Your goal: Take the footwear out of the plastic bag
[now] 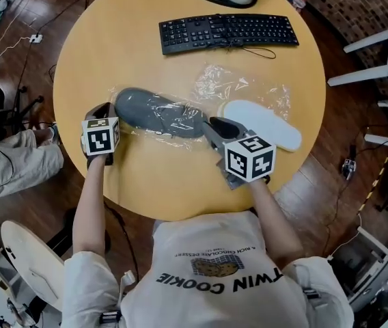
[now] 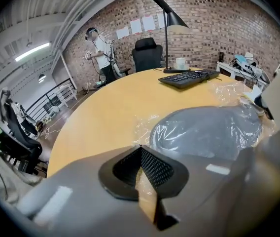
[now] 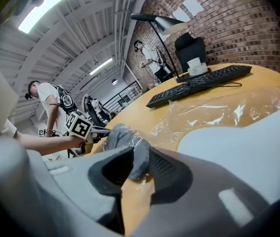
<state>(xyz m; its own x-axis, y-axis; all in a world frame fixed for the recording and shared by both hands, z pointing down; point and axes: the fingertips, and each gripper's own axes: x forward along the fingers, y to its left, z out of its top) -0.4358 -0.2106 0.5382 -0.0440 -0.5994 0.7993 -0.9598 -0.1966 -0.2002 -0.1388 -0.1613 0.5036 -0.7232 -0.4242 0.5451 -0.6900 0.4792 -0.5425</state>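
Round desk [image 1: 146,53] of pale orange-yellow wood, smooth and matt, near rim close behind both tongs, far rim well beyond the keyboard [image 1: 228,31]. Between the tongs and the near rim — bare wood, free for moving. Past the left tongs [image 2: 140,149], another broad bare stretch out to the curved edge.

Lying between the two tongs: a grey slipper [image 1: 156,113], soft, rounded and felt-like, still sheathed in the clear, crinkled plastic bag [image 1: 238,84]. One rounded end just ahead of the left tongs, the other at the tips of the right tongs [image 3: 141,153]. Just to the right of the right tongs, a white slipper [image 1: 266,125] — flat, oval, seemingly bare of film, resting partly on the bag's loose sheet.

Left tongs clenched, tips drawn together, a wisp of the bag's film seemingly pinched in the slot. Right tongs released, pads parted, the grey slipper's film-covered end in the gap, not clamped.

Ahead of both tongs, beyond the bag: black keyboard with its thin cable, then a black lamp [image 2: 167,14] on a round base.

All around: wood-plank floor [image 1: 30,19] strewn with cables, brick wall [image 2: 219,23], black office chair [image 2: 147,53] past the desk's far rim, white furniture [image 1: 385,60] well off to the right of the right tongs, a person [image 2: 100,53] standing far beyond the left tongs.
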